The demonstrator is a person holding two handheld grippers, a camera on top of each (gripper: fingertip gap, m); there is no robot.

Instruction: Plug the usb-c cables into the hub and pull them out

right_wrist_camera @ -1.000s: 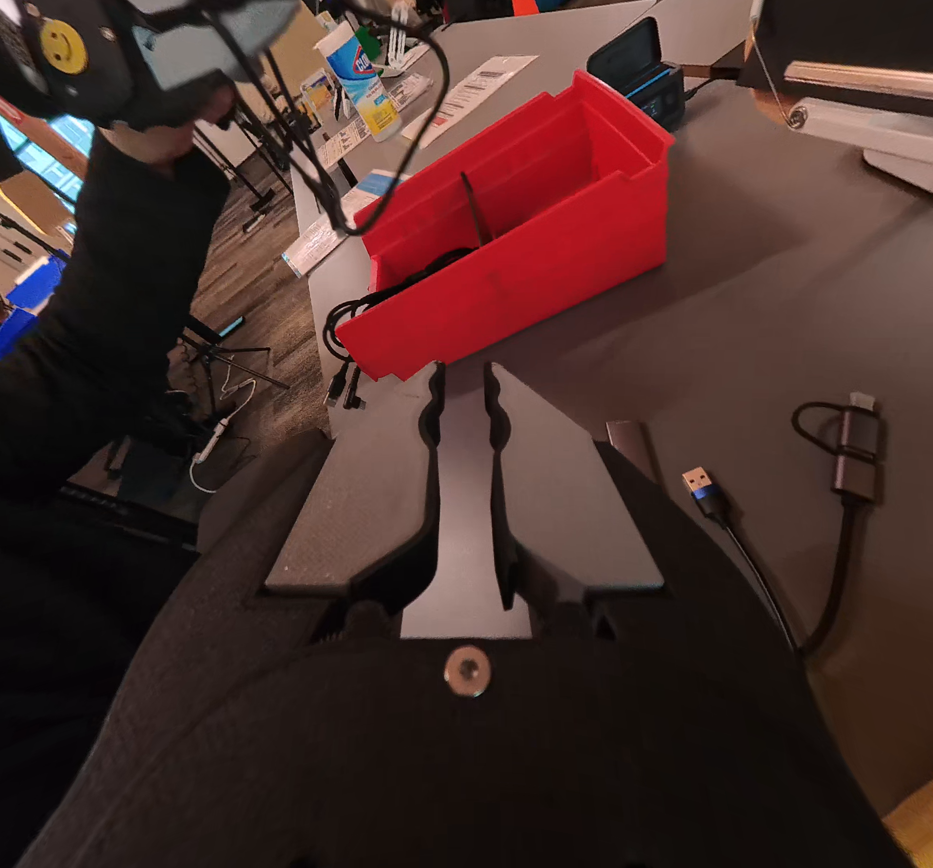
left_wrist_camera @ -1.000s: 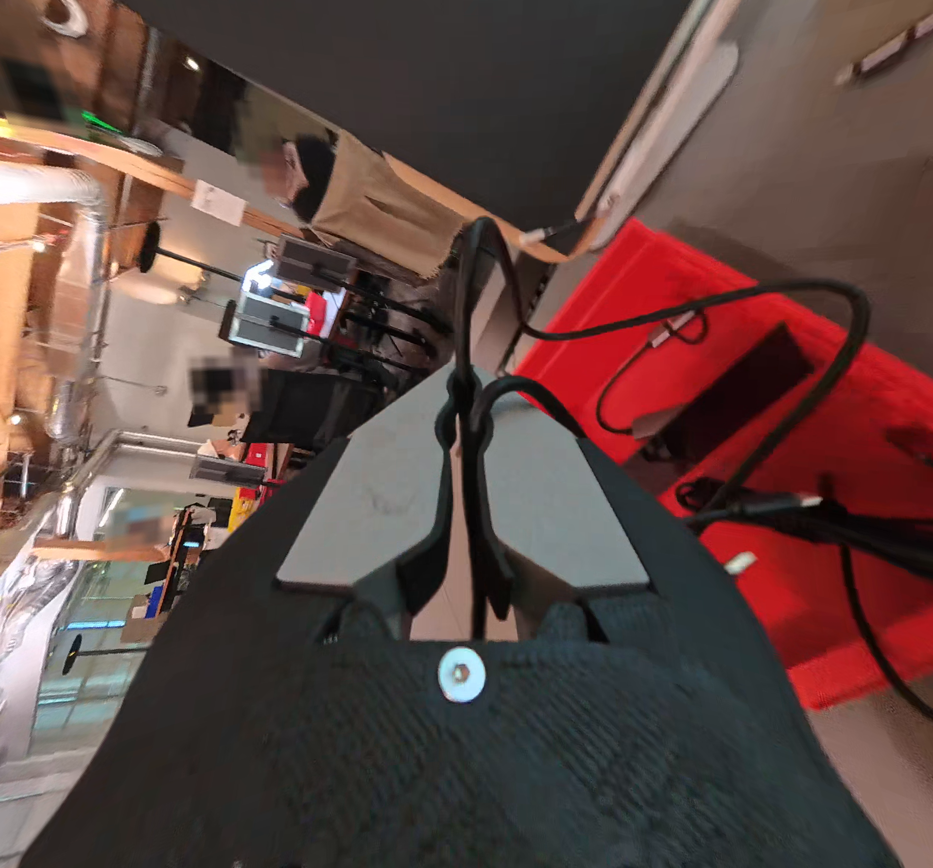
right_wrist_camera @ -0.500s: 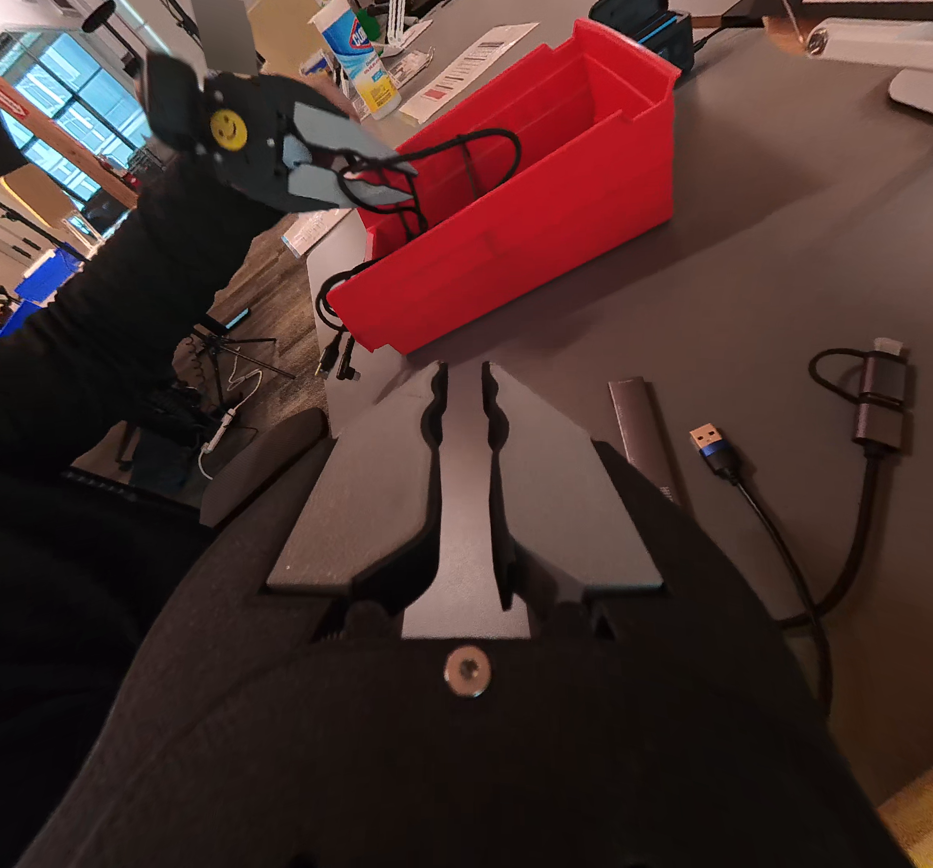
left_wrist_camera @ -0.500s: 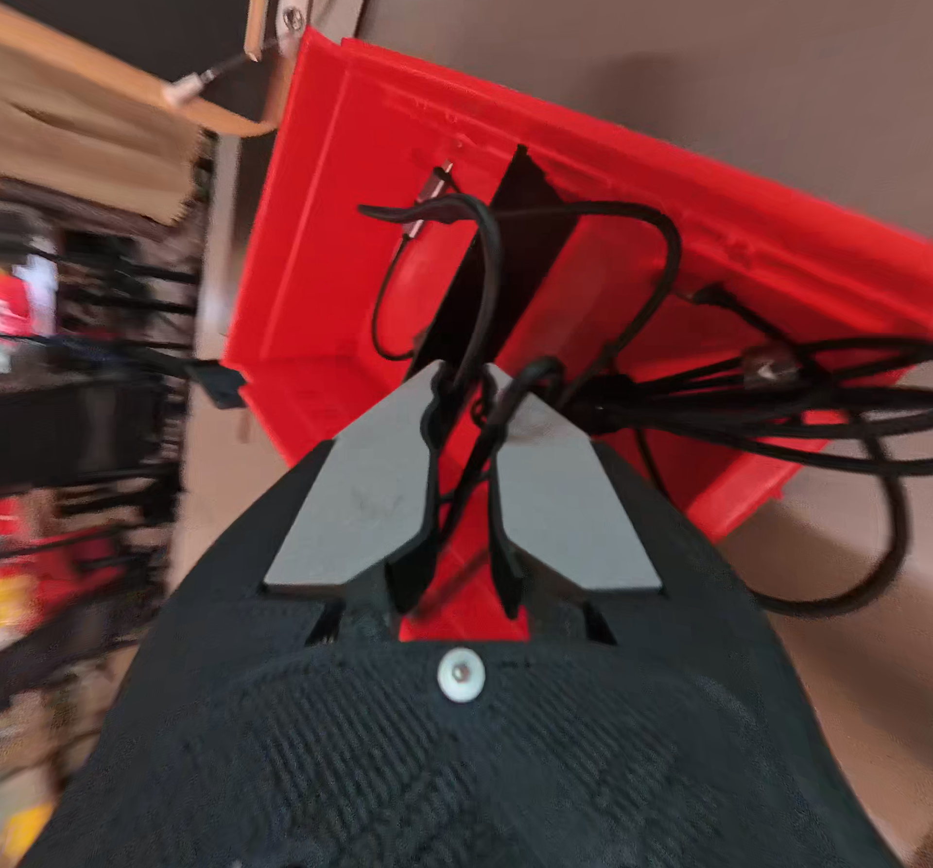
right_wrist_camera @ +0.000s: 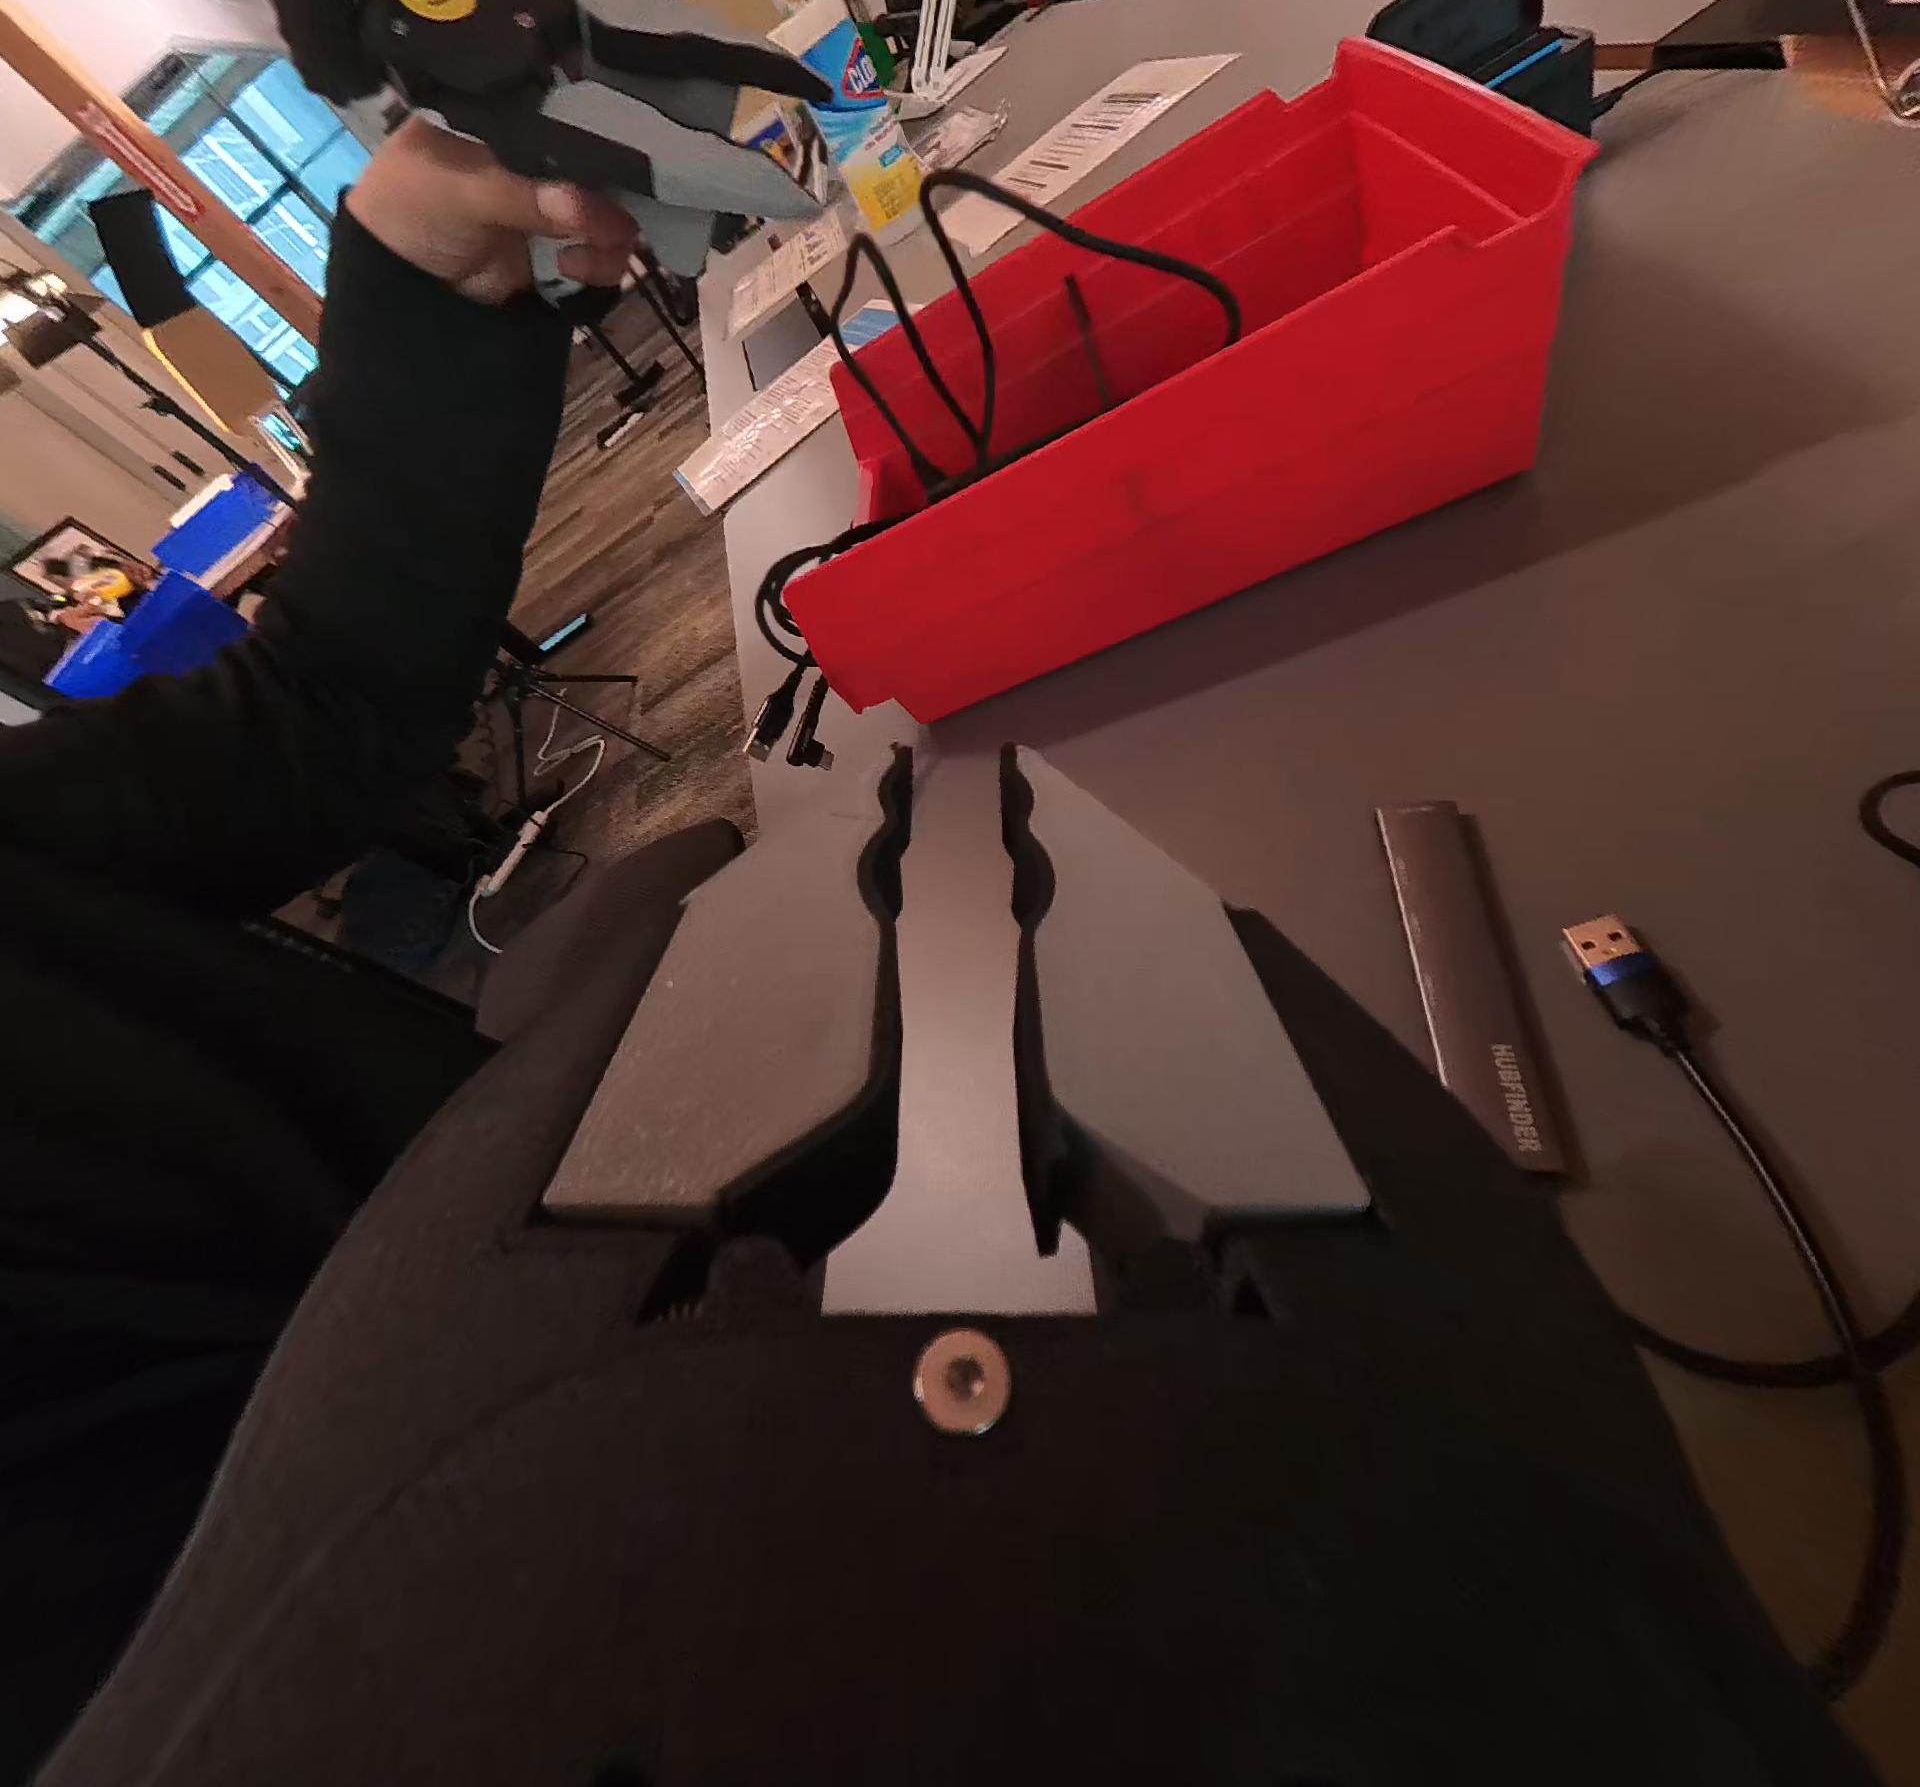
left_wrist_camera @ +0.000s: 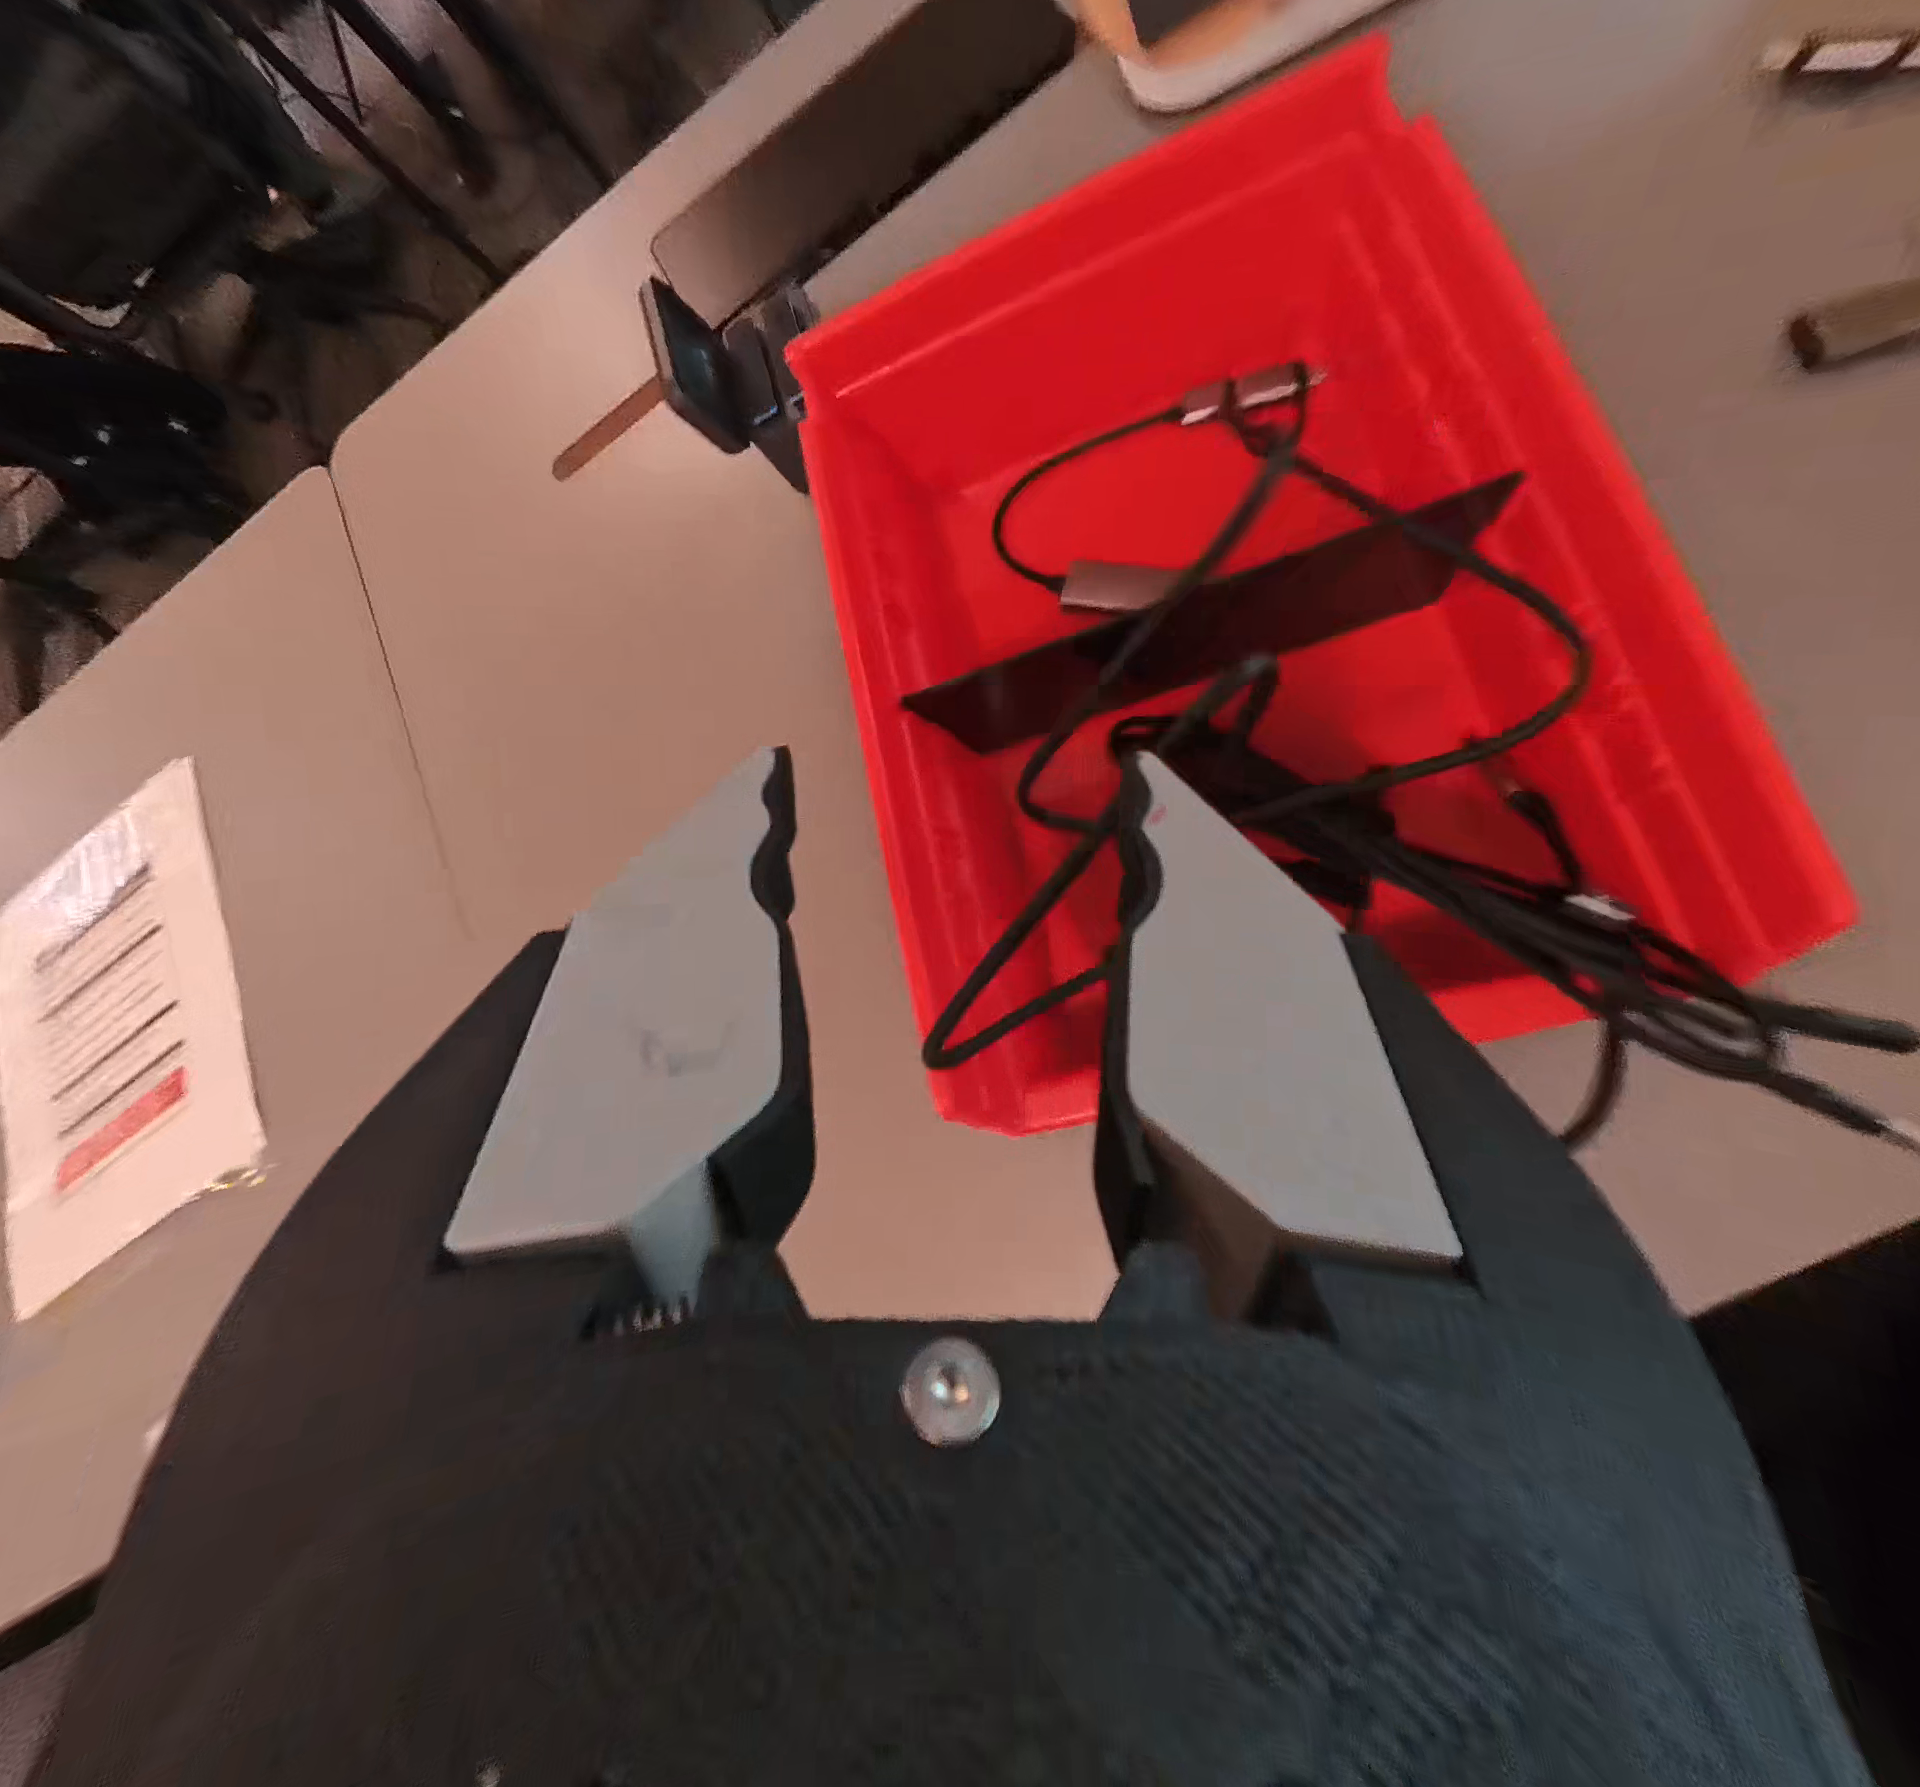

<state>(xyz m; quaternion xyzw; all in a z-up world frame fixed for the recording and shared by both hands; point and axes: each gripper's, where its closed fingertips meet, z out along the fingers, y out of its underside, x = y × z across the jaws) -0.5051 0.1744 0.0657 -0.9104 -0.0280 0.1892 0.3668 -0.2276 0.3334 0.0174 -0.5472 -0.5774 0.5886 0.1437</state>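
Left gripper (left_wrist_camera: 956, 781): jaws spread wide, nothing held between them. It hangs above the near left corner of the red bin (left_wrist_camera: 1621, 449), lower centre of the left wrist view. A black cable (left_wrist_camera: 1049, 906) loops past the inner edge of its right finger; motion blur prevents telling whether the cable touches that finger. In the right wrist view the same gripper (right_wrist_camera: 800, 142) appears at upper left, raised clear of the bin and carried by a hand (right_wrist_camera: 468, 220) in a black sleeve.

Right gripper (right_wrist_camera: 951, 755): jaws parted by a narrow gap, empty, low over the grey table (right_wrist_camera: 1455, 677) at frame centre.

Red bin: stands on the table, centre right of the left wrist view, split by a black divider (left_wrist_camera: 1351, 584). A tangle of black cables fills the nearer compartment and spills over the bin's low end onto the table at lower right. One cable crosses the divider to a small grey adapter (left_wrist_camera: 1101, 584) in the farther compartment.

Hub (right_wrist_camera: 1470, 984): a slim dark grey bar, flat on the table, right of the right gripper and well apart from the bin. Nothing is plugged into the visible side.

USB-A plug (right_wrist_camera: 1605, 948) with a blue collar: lies just beside the hub on its right, its black cord trailing toward the lower right.

Other items: a wipes canister (right_wrist_camera: 857, 127) stands behind the bin at upper centre.
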